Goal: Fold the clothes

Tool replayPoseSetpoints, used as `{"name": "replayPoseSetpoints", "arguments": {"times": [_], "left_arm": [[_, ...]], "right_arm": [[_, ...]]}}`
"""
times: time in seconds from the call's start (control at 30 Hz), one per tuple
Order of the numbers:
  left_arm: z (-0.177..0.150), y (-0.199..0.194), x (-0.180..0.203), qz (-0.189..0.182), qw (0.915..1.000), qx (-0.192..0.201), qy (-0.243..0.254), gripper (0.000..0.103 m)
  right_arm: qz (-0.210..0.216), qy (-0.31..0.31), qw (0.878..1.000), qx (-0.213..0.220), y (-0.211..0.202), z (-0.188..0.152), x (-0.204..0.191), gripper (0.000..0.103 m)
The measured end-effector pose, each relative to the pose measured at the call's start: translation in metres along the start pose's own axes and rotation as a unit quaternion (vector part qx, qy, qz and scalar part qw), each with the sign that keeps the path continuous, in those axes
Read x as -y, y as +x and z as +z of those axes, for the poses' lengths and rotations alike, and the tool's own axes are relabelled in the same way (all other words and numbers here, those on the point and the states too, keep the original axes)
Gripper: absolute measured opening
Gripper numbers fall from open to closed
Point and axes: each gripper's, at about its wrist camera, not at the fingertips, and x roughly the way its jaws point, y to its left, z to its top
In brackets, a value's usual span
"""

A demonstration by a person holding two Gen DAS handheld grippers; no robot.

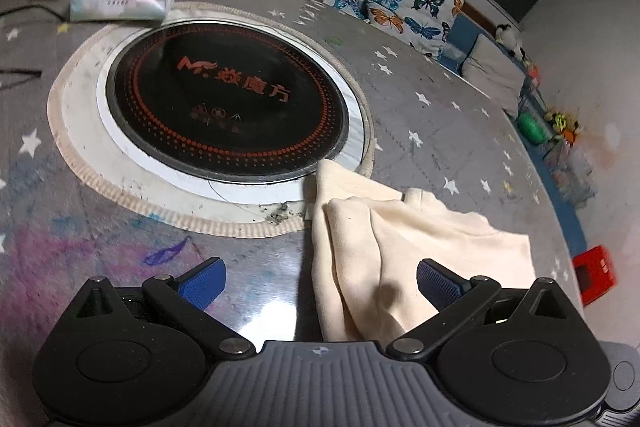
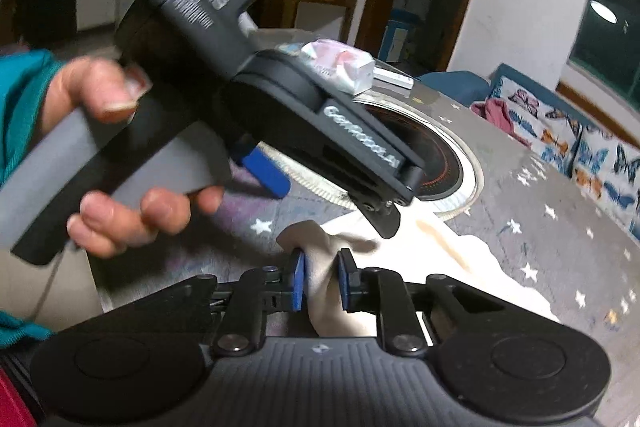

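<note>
Partway through folding, by the looks. Cream top (image 1: pixel 420 239) lying half-doubled on the table (image 1: pixel 440 131) beside the cooktop (image 1: pixel 228 99). Right gripper (image 2: pixel 323 281) pinching a bunched edge, left gripper (image 1: pixel 320 279) hovering spread wide, gripping nothing.

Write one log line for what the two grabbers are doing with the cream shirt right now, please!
left gripper: open, above table | right gripper: shut on cream garment | garment: partly folded beside round cooktop | fold: not finished

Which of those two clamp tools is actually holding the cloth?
The right gripper: its blue fingers pinch the cream garment. The left gripper hangs open, gripping nothing.
</note>
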Motion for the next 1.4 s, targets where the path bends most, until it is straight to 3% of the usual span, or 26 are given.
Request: {"name": "replayPoseSetpoints", "arguments": {"times": [0.3,0.43,0.63,0.7,0.77,0.9,1.03,1.17,1.4], "left_arm": [[0.005,0.003,-0.012,-0.073,0.9925,-0.023,-0.096,0.103],[0.003,0.007,-0.009,-0.096,0.9886,-0.026,-0.113,0.101],[0.001,0.015,-0.007,-0.122,0.9821,-0.029,-0.14,0.083],[0.002,0.017,-0.009,-0.124,0.9806,-0.028,-0.149,0.071],[0.001,0.018,-0.009,-0.122,0.9809,-0.027,-0.149,0.064],[0.0,0.019,-0.008,-0.115,0.9825,-0.024,-0.145,0.03],[-0.002,0.021,-0.007,-0.108,0.984,-0.02,-0.14,0.025],[-0.003,0.023,-0.006,-0.101,0.9855,-0.017,-0.135,0.024],[-0.004,0.024,0.001,-0.084,0.9902,-0.007,-0.111,0.024]], "right_arm": [[0.015,0.061,0.998,0.022,-0.018,-0.002,0.029,0.014],[0.015,0.067,0.997,0.027,-0.021,-0.001,0.024,0.014],[0.018,0.07,0.997,0.03,-0.023,-0.004,0.021,0.014],[0.021,0.069,0.997,0.031,-0.022,-0.005,0.021,0.014],[0.022,0.068,0.997,0.03,-0.021,-0.005,0.021,0.014],[0.023,0.069,0.997,0.029,-0.021,-0.008,0.019,0.014],[0.018,0.08,0.996,0.031,-0.026,-0.012,0.023,0.015],[0.004,0.106,0.994,0.035,-0.036,-0.02,0.038,0.023],[-0.087,0.173,0.981,0.027,-0.053,-0.047,0.087,0.027]]}}
